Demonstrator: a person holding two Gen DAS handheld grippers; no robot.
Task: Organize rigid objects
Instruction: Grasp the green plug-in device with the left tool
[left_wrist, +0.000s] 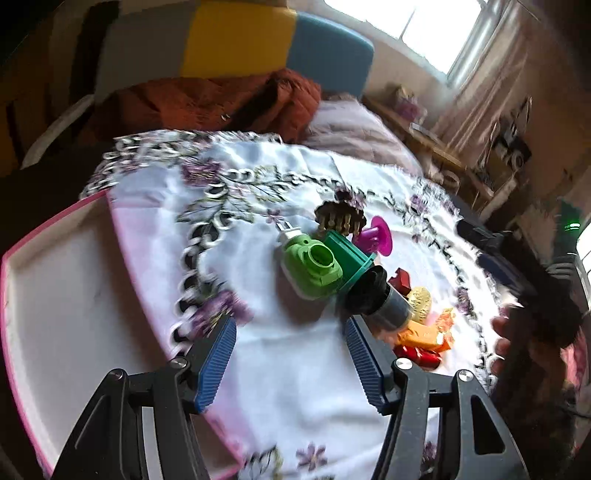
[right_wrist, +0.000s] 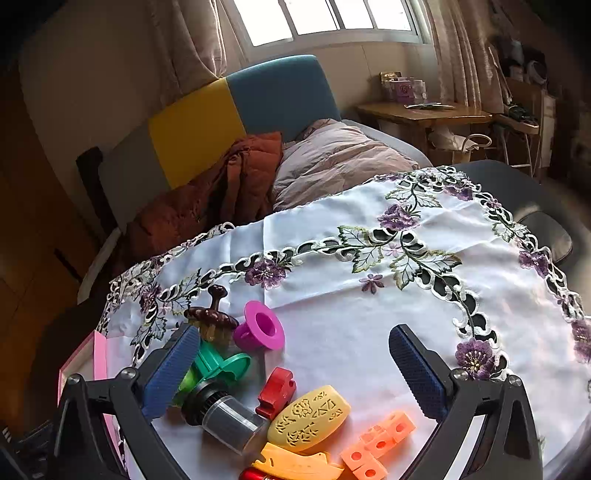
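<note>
A heap of small toys lies on the white flowered cloth (right_wrist: 332, 295). It holds a green toy camera (left_wrist: 312, 267), a teal piece (right_wrist: 218, 363), a magenta spool (right_wrist: 260, 330), a brown brush (right_wrist: 212, 317), a black-capped jar (right_wrist: 225, 413), a red block (right_wrist: 276, 391), a yellow oval (right_wrist: 308, 417) and orange cubes (right_wrist: 380, 443). My left gripper (left_wrist: 291, 354) is open just short of the camera, with bare cloth between its pads. My right gripper (right_wrist: 293, 369) hangs open above the heap, gripping nothing. The heap shows again in the left wrist view, jar (left_wrist: 376, 299) nearest.
A pink-rimmed white tray (left_wrist: 55, 295) sits at the cloth's left edge. A hand (left_wrist: 506, 332) holds the other gripper at the right of the left wrist view. Beyond the table are a bed with a rust blanket (right_wrist: 229, 184), a wooden desk (right_wrist: 424, 110) and a dark chair (right_wrist: 517, 192).
</note>
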